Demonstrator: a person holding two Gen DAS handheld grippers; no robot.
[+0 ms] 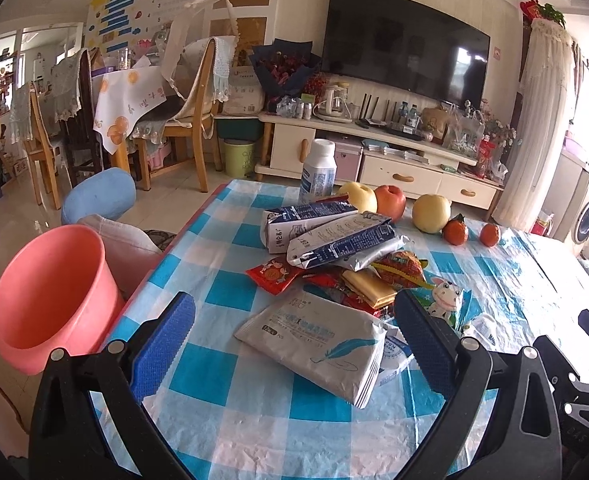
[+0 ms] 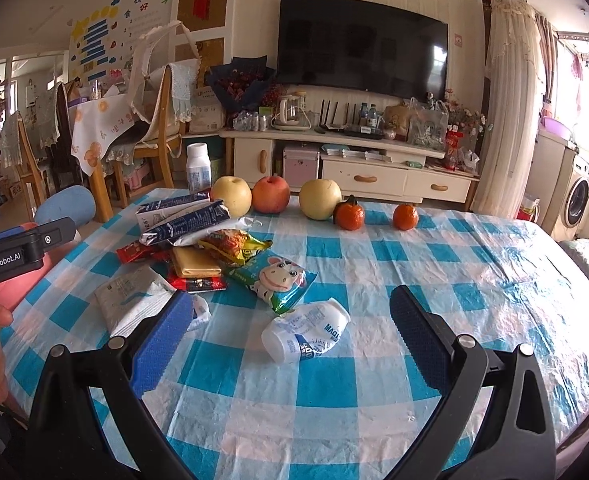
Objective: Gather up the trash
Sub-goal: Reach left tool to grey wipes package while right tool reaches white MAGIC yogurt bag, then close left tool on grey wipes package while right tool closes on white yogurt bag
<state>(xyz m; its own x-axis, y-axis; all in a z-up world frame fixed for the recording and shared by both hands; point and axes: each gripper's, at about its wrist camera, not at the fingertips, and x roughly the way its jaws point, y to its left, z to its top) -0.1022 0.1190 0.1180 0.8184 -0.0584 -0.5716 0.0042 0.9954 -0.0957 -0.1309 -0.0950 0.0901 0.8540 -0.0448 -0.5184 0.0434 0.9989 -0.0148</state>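
Note:
A pile of trash lies on the blue checked tablecloth (image 1: 230,412): a white tissue pack (image 1: 314,340), two milk cartons (image 1: 334,232), red and yellow snack wrappers (image 1: 374,280), a cow-print packet (image 2: 282,280) and a crushed white bottle (image 2: 306,336). My left gripper (image 1: 294,344) is open, its jaws on either side of the tissue pack, just above it. My right gripper (image 2: 294,344) is open, with the crushed bottle between its fingers. A pink bucket (image 1: 50,296) stands left of the table.
An upright white bottle (image 1: 319,170), three apples (image 2: 270,194) and two tangerines (image 2: 378,216) stand along the table's far edge (image 2: 454,210). A blue stool (image 1: 98,196) and chairs (image 1: 190,120) are beyond the bucket. The left gripper's body (image 2: 18,256) shows at the right view's left edge.

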